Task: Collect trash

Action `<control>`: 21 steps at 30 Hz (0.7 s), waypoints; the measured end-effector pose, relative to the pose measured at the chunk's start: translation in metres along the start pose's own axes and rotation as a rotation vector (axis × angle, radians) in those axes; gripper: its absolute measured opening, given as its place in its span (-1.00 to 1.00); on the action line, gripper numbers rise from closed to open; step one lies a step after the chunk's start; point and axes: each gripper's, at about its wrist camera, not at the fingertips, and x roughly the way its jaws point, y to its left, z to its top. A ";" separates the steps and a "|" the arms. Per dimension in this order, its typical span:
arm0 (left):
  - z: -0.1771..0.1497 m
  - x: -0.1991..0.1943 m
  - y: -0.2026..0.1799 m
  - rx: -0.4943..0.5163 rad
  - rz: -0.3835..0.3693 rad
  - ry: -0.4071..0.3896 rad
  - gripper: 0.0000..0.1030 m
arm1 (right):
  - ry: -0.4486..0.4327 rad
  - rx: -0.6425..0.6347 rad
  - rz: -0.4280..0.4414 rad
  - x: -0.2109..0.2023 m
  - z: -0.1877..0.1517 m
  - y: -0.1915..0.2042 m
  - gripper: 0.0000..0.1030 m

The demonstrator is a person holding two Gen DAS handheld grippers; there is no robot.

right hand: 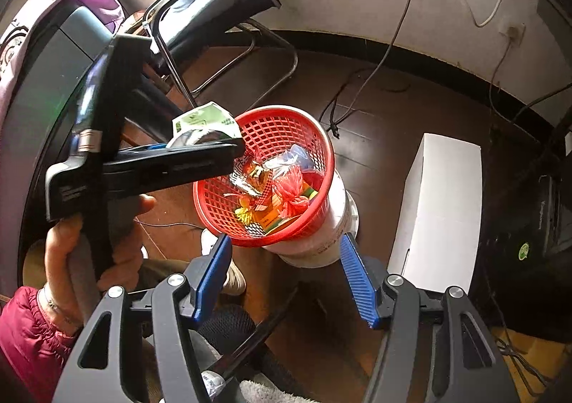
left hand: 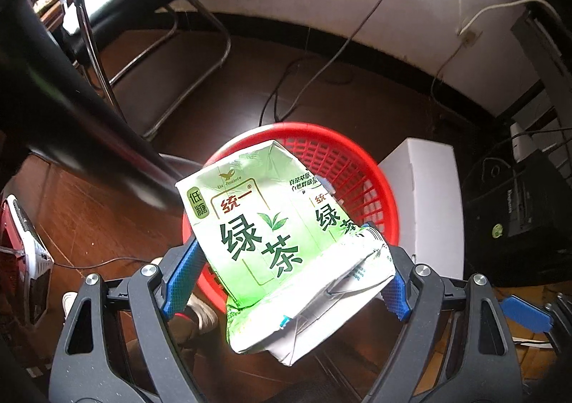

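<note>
My left gripper [left hand: 286, 260] is shut on a crumpled green tea carton [left hand: 282, 238] and holds it over the near rim of a red mesh basket [left hand: 357, 167]. In the right wrist view the left gripper [right hand: 214, 149] holds the carton [right hand: 203, 120] at the basket's left rim. The basket [right hand: 264, 138] sits on a white bucket [right hand: 321, 238] and holds several wrappers and a red bag [right hand: 293, 188]. My right gripper [right hand: 286, 252] is open and empty, just in front of the basket.
A white box [right hand: 436, 210] stands right of the basket on the dark wood floor. A black computer tower [right hand: 529, 224] is further right. A black chair [right hand: 214, 2] stands at the back left. Cables [right hand: 357, 95] lie on the floor by the wall.
</note>
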 end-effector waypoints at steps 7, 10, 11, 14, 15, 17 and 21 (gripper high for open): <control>0.005 0.036 -0.002 0.009 -0.011 0.080 0.59 | 0.009 0.017 -0.001 0.004 0.001 -0.007 0.20; 0.006 0.042 -0.005 0.007 -0.020 0.096 0.60 | 0.011 0.022 0.002 0.005 0.000 -0.007 0.20; 0.005 0.042 -0.006 0.005 -0.033 0.100 0.61 | 0.011 0.025 0.004 0.005 0.000 -0.007 0.20; 0.005 0.039 -0.007 0.013 -0.039 0.086 0.67 | 0.011 0.024 0.007 0.006 0.000 -0.008 0.20; 0.004 0.039 -0.008 0.016 -0.036 0.081 0.68 | 0.011 0.023 0.009 0.006 -0.001 -0.008 0.20; 0.003 0.038 -0.010 0.020 -0.041 0.080 0.69 | 0.010 0.023 0.011 0.005 -0.001 -0.007 0.20; 0.002 0.032 -0.011 0.025 -0.015 0.061 0.74 | 0.005 0.018 0.013 0.003 -0.001 -0.004 0.20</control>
